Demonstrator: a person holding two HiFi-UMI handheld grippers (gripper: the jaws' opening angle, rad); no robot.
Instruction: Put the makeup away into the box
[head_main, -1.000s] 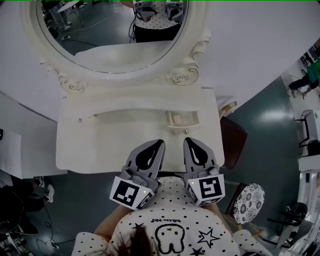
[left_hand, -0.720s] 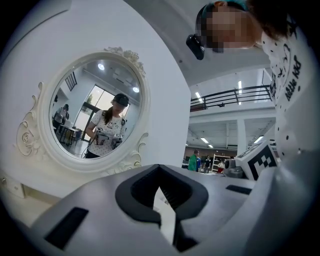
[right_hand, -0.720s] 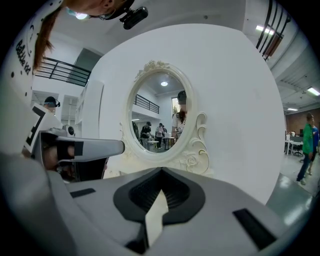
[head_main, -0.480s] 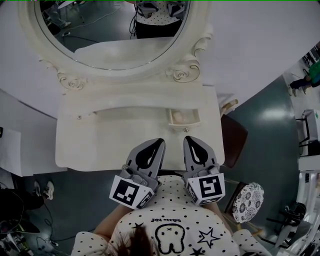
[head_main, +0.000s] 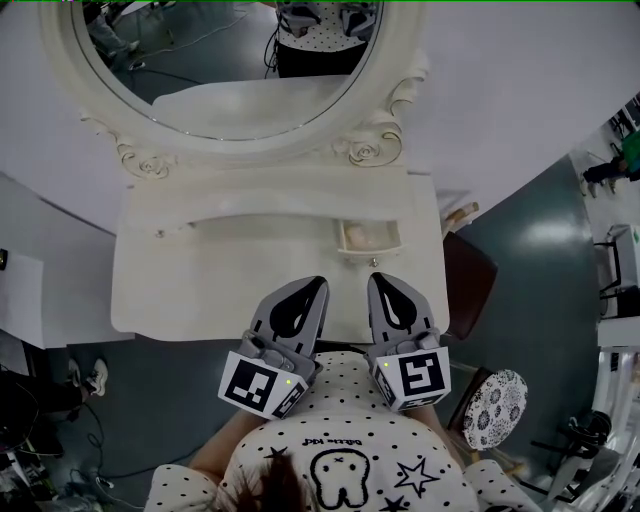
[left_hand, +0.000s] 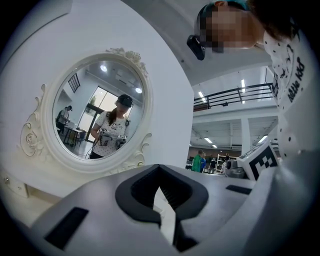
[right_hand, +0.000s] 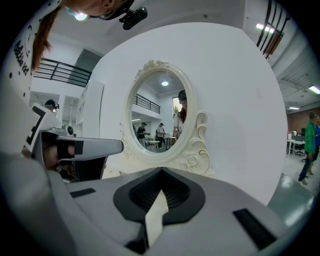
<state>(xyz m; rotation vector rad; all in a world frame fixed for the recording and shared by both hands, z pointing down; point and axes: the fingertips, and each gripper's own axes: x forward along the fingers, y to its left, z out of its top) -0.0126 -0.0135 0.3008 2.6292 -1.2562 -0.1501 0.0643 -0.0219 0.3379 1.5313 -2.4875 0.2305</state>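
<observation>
Standing right up at the white dressing table (head_main: 200, 290), with the left gripper (head_main: 316, 285) and the right gripper (head_main: 378, 281) held side by side just over its near edge, close together but not touching. Pointing both toward the oval mirror (head_main: 230, 70) at the back. Looking along the left: jaws pressed together tip to tip, pinching nothing. Same on the right: pressed together, nothing between. Catching in the mirror a reflection of the person in the spotted shirt (head_main: 340, 450), both tools in hand. Spotting a small open drawer (head_main: 367, 238) set in the raised back shelf, a little ahead of the right gripper's tips and untouched, with something pale inside, too small to name. No telling from here whether that is the makeup, or which piece counts as the box. Off the table's right end, down on the grey-green floor (head_main: 150, 400), a dark brown seat (head_main: 467, 285) and, nearer, a round stool (head_main: 497, 405) with a patterned top.
</observation>
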